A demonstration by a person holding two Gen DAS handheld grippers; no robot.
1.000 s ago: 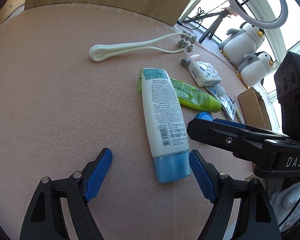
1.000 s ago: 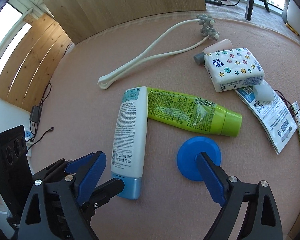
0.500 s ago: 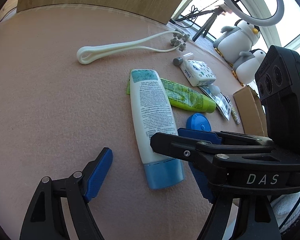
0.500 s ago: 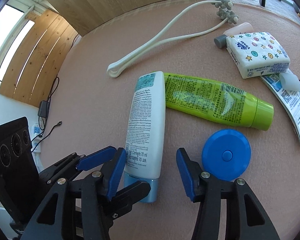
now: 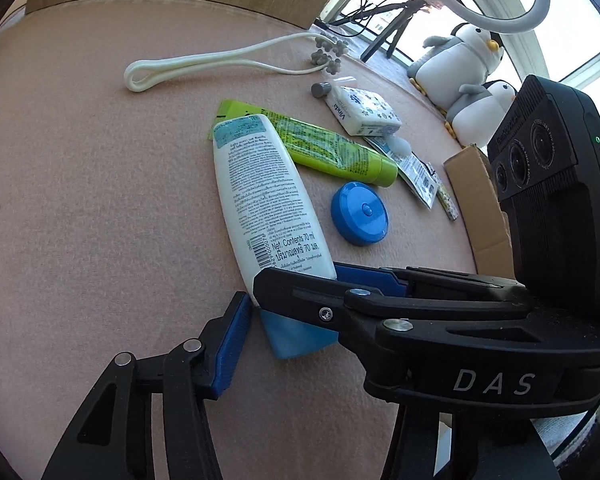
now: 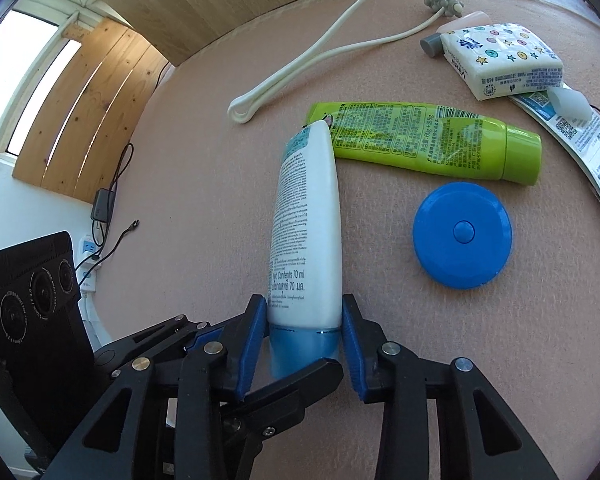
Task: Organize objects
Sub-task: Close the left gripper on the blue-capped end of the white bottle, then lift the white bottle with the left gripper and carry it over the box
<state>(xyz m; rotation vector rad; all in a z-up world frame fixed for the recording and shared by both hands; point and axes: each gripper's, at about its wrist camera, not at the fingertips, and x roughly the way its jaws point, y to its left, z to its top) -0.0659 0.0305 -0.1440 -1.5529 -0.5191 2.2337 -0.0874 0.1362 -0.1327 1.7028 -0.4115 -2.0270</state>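
Right tongs [image 6: 304, 344] have closed onto the white tube [image 6: 306, 224] at its blue cap, beside the blue disc [image 6: 462, 235] on the tabletop [image 6: 220, 160]; lift looks next. Left tongs [image 5: 284, 320] narrowed, grip uncertain.

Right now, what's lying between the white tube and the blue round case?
Nothing: only bare pink mat separates the white tube from the blue round case, clearest in the right wrist view.

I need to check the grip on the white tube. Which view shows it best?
The right wrist view: the right gripper has its jaws pressed on both sides of the white tube near its blue cap. In the left wrist view the right gripper's body covers that contact, leaving only the tube's label side visible.
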